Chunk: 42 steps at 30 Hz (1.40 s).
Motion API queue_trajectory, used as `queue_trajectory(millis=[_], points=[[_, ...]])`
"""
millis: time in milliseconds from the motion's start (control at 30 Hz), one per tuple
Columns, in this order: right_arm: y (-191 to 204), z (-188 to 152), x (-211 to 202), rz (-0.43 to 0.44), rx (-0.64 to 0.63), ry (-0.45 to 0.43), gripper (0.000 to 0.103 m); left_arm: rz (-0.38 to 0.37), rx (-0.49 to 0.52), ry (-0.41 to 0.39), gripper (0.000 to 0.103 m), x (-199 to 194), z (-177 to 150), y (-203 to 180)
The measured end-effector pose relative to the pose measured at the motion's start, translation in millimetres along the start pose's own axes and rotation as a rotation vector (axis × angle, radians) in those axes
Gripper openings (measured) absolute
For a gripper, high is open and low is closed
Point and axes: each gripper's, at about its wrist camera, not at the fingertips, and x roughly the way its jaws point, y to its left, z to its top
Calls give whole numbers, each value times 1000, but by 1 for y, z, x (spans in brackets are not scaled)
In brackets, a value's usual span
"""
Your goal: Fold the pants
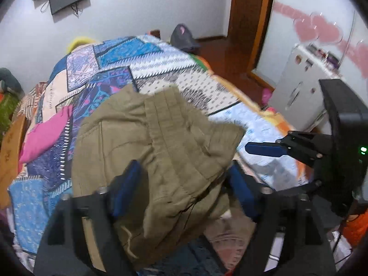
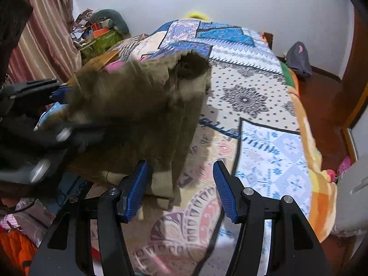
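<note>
The olive-khaki pants (image 1: pixel 156 151) lie bunched at the near end of the patterned bedspread (image 1: pixel 184 78), waistband up. My left gripper (image 1: pixel 184 184) stands wide open, its blue fingers (image 1: pixel 126 184) on either side of the bundle, with the cloth draped between them. In the right wrist view the pants (image 2: pixel 138 115) look blurred at the left, and the left gripper (image 2: pixel 55 105) sits against them. My right gripper (image 2: pixel 181 184) is open and empty just right of the pants, over the bedspread (image 2: pixel 253 105). It shows in the left wrist view (image 1: pixel 264 149) at the right.
A pink cloth (image 1: pixel 43 133) lies on the bed's left side. A white fridge (image 1: pixel 306 87) and a wooden door frame (image 1: pixel 253 23) stand to the right. A grey bag (image 2: pixel 299 57) sits on the floor beyond the bed. Clutter and a striped curtain (image 2: pixel 46 34) are at the left.
</note>
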Motion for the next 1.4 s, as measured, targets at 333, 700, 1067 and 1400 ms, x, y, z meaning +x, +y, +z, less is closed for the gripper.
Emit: queue_trajectory(millis=[333, 700, 1067, 1400], points=[[-10, 2, -27, -42, 11, -44, 55, 44, -5, -92, 80, -43, 7, 26], [14, 10, -34, 28, 39, -93, 55, 216, -33, 62, 81, -13, -46, 102], [47, 14, 10, -9, 11, -43, 72, 128, -149, 46, 82, -11, -74, 114], [26, 22, 28, -9, -37, -25, 76, 144, -67, 41, 81, -28, -52, 128]])
